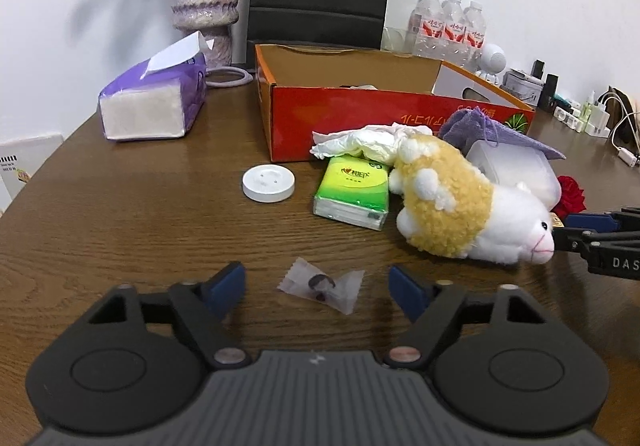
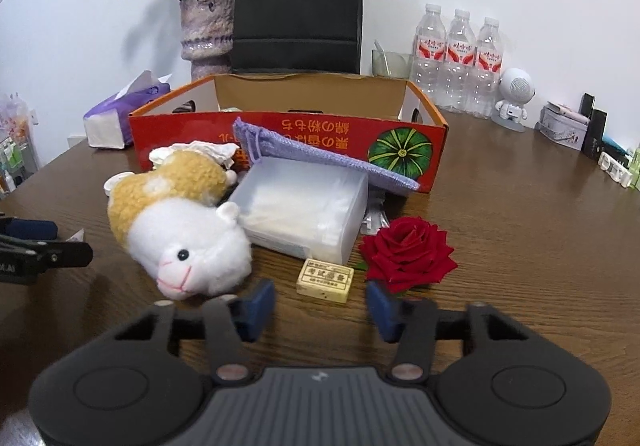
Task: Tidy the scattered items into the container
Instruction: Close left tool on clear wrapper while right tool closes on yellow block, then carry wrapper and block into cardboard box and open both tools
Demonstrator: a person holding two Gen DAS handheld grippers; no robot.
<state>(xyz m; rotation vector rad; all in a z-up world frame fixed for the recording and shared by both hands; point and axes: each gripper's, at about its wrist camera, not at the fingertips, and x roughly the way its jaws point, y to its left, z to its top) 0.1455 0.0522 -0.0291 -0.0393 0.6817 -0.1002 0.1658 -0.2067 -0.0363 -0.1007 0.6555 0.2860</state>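
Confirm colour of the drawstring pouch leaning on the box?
Lavender purple, cord matching. The drawstring pouch shows best in the right wrist view, against the red box.

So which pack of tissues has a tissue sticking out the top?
The big purple tissue pack, left of the red box. A white tissue pokes from its top. The small green tissue pack is sealed flat.

I am looking along my left gripper (image 1: 316,288): matte black linkage arms, blue fingertip pads (image 1: 226,280), two round black discs and copper-toned pivot screws flanking a ribbed grey centre plate. My right gripper (image 2: 320,306) is showing the same build; white lettering is marking its side.
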